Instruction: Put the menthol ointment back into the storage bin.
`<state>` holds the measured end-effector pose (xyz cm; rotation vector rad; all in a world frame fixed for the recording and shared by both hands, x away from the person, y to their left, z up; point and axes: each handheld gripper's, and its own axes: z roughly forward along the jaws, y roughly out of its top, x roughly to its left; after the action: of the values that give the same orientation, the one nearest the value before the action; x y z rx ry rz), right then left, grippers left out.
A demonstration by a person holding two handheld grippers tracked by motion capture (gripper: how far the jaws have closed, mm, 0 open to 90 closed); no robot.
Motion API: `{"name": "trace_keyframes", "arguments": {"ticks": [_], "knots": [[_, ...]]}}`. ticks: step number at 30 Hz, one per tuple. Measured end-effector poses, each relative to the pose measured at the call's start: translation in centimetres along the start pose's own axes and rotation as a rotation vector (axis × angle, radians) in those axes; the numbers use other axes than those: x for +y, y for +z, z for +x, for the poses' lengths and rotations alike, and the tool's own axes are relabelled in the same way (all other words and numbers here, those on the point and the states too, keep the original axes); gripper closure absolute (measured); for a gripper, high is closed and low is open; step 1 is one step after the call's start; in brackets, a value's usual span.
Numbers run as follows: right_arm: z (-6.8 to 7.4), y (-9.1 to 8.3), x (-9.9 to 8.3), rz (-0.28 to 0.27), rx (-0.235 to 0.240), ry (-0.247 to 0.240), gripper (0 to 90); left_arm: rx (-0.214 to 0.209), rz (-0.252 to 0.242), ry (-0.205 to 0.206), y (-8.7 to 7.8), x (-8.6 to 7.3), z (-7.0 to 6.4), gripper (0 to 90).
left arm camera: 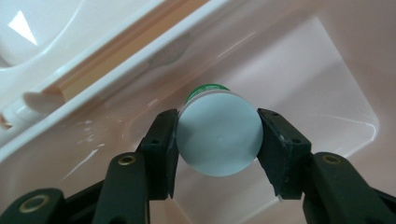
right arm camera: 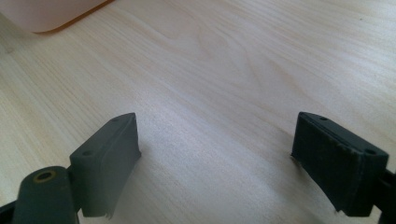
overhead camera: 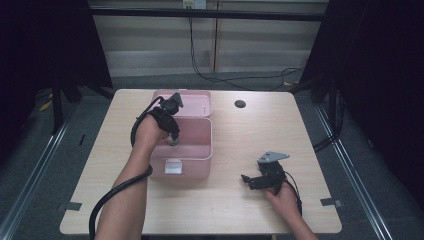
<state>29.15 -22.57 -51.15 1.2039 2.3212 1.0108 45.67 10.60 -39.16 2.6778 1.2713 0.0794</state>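
High view: pink box [overhead camera: 192,159], lid open, stood on the desk [overhead camera: 250,145]. Left tongs [overhead camera: 173,140] reached down inside it, pinching a small white-capped bottle [left arm camera: 219,133] with a green band, held over the box floor. Right tongs [overhead camera: 248,181] rested spread apart on bare desk, well apart from the box.

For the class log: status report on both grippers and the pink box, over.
Left gripper shut on white-capped bottle, inside open pink box. Right gripper open, over bare table. Nothing in the way.
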Motion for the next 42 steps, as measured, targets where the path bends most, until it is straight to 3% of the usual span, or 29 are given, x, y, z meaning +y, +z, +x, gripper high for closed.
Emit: {"name": "trace_keyframes", "arguments": {"ticks": [20,22,23,25,35,42], "knots": [[0.0,0.0,0.0,-0.001,-0.001,0.002,14.2,0.028,0.011,-0.012,2.9,0.3,-0.2,50.8],[0.0,0.0,0.0,-0.001,-0.001,0.002,14.2,0.048,0.009,-0.015,3.0,0.3,-0.1,50.8],[0.0,0.0,0.0,-0.001,-0.001,0.002,14.2,0.033,0.003,-0.023,3.2,0.3,-0.1,50.8],[0.0,0.0,0.0,0.000,-0.001,0.000,14.2,0.048,-0.004,-0.022,3.2,0.3,0.0,50.8],[0.0,0.0,0.0,0.000,-0.002,0.001,14.2,0.036,-0.006,-0.038,4.0,0.2,-0.1,50.7],[0.0,0.0,0.0,0.000,-0.001,0.001,14.1,0.053,-0.021,-0.033,3.9,0.3,-0.2,50.5]]}}
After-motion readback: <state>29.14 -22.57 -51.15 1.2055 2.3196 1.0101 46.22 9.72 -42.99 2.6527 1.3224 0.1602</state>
